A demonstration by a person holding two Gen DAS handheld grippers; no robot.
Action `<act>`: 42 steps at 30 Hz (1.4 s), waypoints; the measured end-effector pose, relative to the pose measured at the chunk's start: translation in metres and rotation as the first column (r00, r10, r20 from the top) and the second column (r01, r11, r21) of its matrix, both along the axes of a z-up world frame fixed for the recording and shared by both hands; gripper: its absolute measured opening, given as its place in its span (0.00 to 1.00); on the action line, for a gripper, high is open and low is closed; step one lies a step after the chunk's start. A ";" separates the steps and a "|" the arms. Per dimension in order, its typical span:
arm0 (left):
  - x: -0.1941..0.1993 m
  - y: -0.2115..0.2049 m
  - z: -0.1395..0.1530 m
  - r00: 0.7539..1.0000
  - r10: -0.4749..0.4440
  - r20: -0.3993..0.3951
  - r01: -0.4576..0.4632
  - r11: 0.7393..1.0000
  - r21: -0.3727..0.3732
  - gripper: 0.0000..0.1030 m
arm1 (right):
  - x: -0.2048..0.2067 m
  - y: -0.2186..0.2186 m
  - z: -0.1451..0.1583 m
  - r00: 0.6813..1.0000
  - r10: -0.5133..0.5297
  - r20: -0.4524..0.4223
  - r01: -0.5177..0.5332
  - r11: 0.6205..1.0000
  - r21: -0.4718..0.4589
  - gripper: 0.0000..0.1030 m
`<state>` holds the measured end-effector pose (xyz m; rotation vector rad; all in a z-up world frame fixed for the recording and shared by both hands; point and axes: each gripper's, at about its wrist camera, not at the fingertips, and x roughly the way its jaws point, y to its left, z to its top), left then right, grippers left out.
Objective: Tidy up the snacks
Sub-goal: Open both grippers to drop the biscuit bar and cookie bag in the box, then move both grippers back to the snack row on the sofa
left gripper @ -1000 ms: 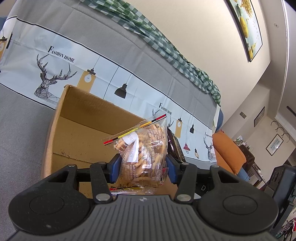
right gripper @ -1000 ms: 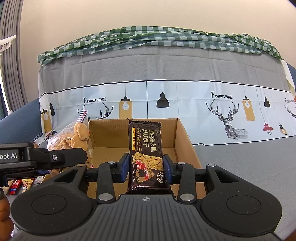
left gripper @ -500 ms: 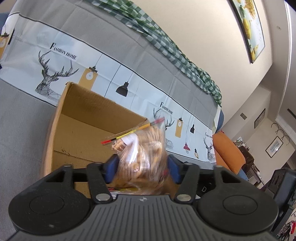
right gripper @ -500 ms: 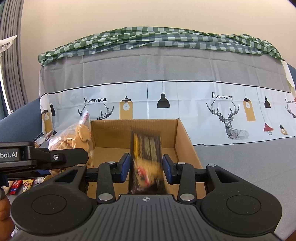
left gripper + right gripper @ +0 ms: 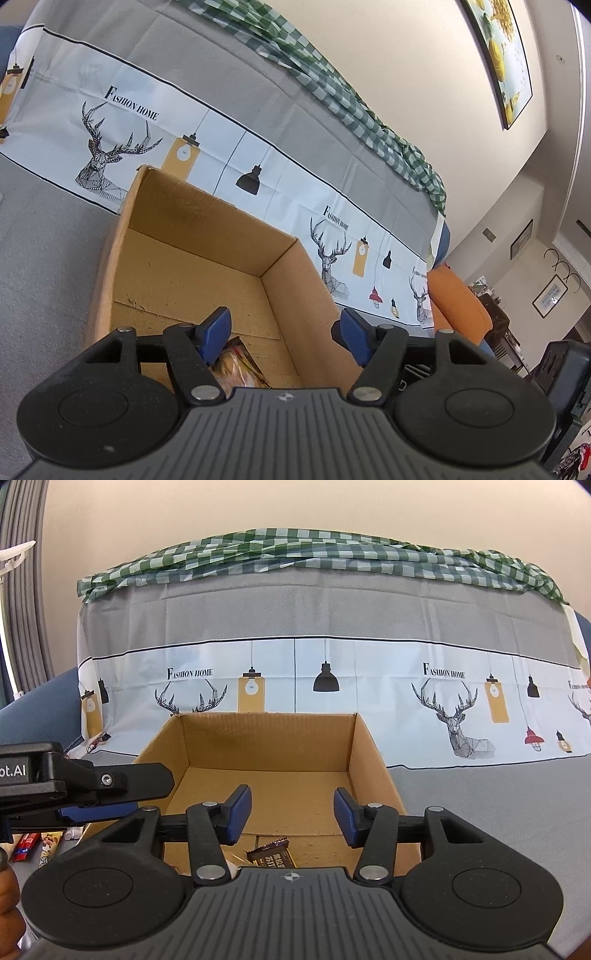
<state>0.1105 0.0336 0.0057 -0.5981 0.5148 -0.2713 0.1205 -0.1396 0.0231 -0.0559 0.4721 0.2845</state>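
The left tongs [image 5: 282,328] stand open with nothing between the blue pads, poised over the open cardboard box [image 5: 280,291]. At their 7 o'clock a clear bag of biscuits [image 5: 236,365] lies on the box floor, mostly hidden behind the tongs' black body, so its lie cannot be made out. The right tongs [image 5: 291,814] are opening, also with nothing between the pads. Below them, at 6 o'clock, a dark snack bar [image 5: 271,854] lies on the box floor, its crimped end pointing toward 1 o'clock and its lower part cut off by the tongs' body; the pale characters on the wrapper are too small to read. At 9 o'clock in the right view, more wrapped snacks [image 5: 35,847] lie outside the box, half covered. Beyond the box hangs a grey cloth [image 5: 332,686] printed with deer, lamps and "FASHION HOME".
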 end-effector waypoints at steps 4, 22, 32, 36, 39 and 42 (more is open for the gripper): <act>-0.003 0.004 -0.001 1.000 0.010 0.001 -0.010 1.000 0.007 0.66 | 0.000 0.002 0.000 1.000 0.003 0.000 -0.003 1.000 0.007 0.50; -0.066 0.155 -0.028 0.870 0.449 -0.205 -0.489 0.840 -0.235 0.54 | -0.029 0.063 0.004 0.994 0.110 -0.016 -0.108 0.990 0.090 0.50; -0.111 0.232 -0.058 0.532 0.781 -0.327 -0.831 0.555 -0.025 0.59 | -0.053 0.149 -0.008 0.943 0.330 -0.049 -0.328 0.944 0.045 0.50; -0.101 0.244 -0.075 0.505 0.779 -0.372 -0.827 0.559 0.049 0.59 | -0.063 0.185 -0.016 0.914 0.401 -0.059 -0.401 0.916 0.018 0.50; -0.097 0.251 -0.087 0.520 0.765 -0.380 -0.810 0.583 0.066 0.59 | -0.067 0.205 -0.023 0.893 0.444 -0.070 -0.444 0.896 0.011 0.50; -0.097 0.253 -0.092 0.546 0.743 -0.387 -0.788 0.612 0.062 0.45 | -0.069 0.223 -0.031 0.876 0.474 -0.090 -0.477 0.879 -0.009 0.50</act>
